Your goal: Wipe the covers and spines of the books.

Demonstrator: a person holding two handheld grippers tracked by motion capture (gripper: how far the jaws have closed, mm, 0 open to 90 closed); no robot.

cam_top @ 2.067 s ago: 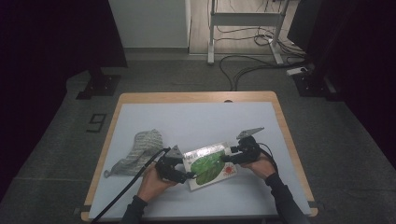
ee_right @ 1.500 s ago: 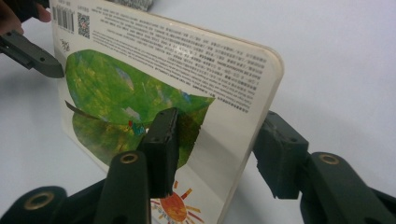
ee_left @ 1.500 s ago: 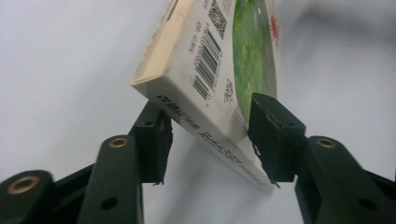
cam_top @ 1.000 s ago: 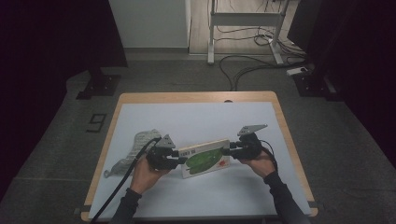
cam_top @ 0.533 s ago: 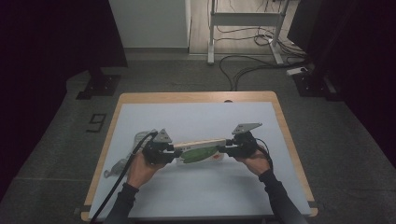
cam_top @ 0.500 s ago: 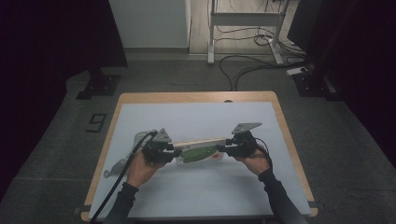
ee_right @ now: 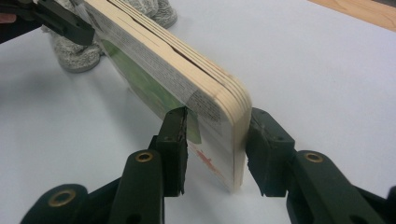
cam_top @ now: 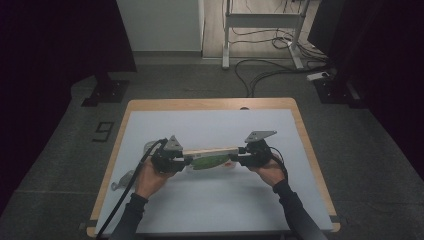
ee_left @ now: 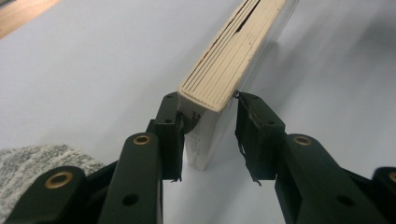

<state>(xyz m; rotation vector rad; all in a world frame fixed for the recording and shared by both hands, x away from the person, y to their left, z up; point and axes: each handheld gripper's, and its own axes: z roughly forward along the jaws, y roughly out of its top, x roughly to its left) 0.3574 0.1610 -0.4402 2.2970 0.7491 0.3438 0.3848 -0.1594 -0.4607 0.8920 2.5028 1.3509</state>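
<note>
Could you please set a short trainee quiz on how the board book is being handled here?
1. True or false: the board book lies flat on the table.
2. Which hand-held gripper grips the end with square corners: A left hand-held gripper, B right hand-held gripper?
3. What grey thing lies beside the left hand?

Key
1. False: it stands on its long edge, one end gripped by each hand-held gripper.
2. A; the right one clamps the rounded end.
3. A knitted grey cloth, apart from the book.
</note>
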